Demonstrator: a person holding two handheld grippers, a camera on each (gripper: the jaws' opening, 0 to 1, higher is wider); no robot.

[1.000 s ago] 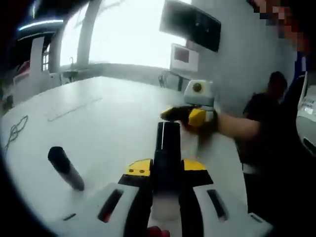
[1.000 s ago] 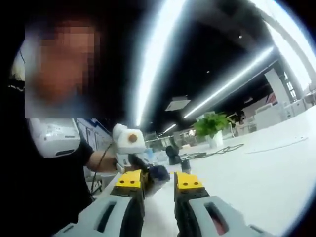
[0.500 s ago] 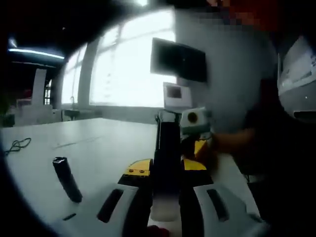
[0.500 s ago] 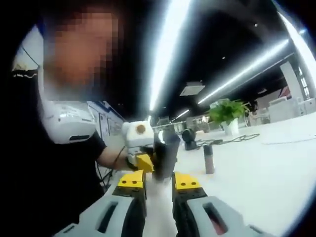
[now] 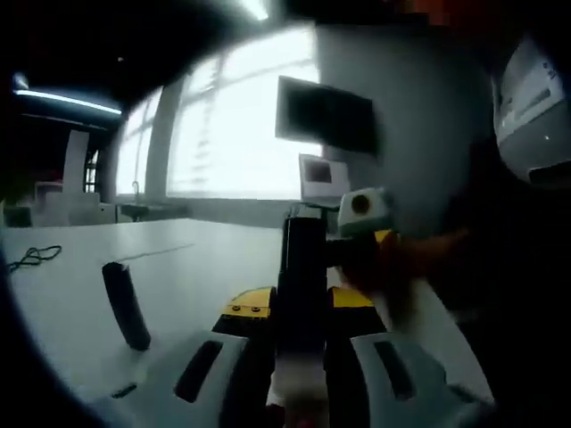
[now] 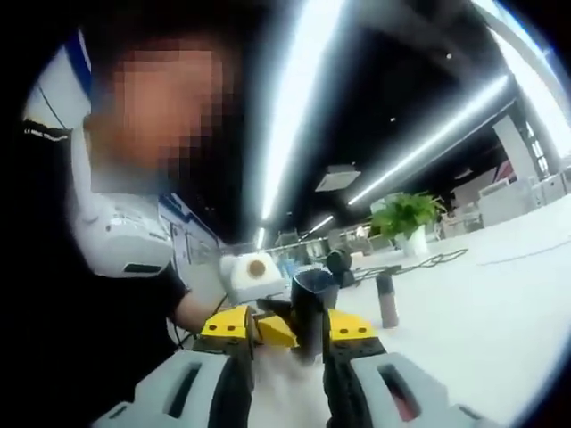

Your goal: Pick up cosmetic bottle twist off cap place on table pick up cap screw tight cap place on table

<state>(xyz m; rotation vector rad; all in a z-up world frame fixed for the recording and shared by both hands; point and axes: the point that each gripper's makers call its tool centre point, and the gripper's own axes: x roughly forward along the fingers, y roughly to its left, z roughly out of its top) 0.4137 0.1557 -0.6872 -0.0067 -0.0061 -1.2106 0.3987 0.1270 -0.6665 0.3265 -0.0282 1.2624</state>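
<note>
My left gripper (image 5: pixel 302 308) is shut on the cosmetic bottle (image 5: pixel 297 379), held upright with its pale body low between the jaws and its black cap (image 5: pixel 303 254) rising above the yellow tips. My right gripper (image 5: pixel 368 245) comes in from the right, level with the cap. In the right gripper view the cap (image 6: pixel 312 303) stands between the yellow tips of my right gripper (image 6: pixel 290 325), whose jaws are set wider than the cap. The left gripper (image 6: pixel 266 314) shows just behind it.
A second dark bottle (image 5: pixel 125 305) (image 6: pixel 386 299) stands alone on the white table (image 5: pixel 196 267) (image 6: pixel 482 312). A loose cable (image 5: pixel 31 259) lies at the far left. A potted plant (image 6: pixel 406 218) is far off. The person's dark sleeve (image 6: pixel 107 348) is close by.
The right gripper has come in over the cap, and its jaws now stand wider apart. Both views have shifted with the hands; the dark bottle on the table has stayed put.
</note>
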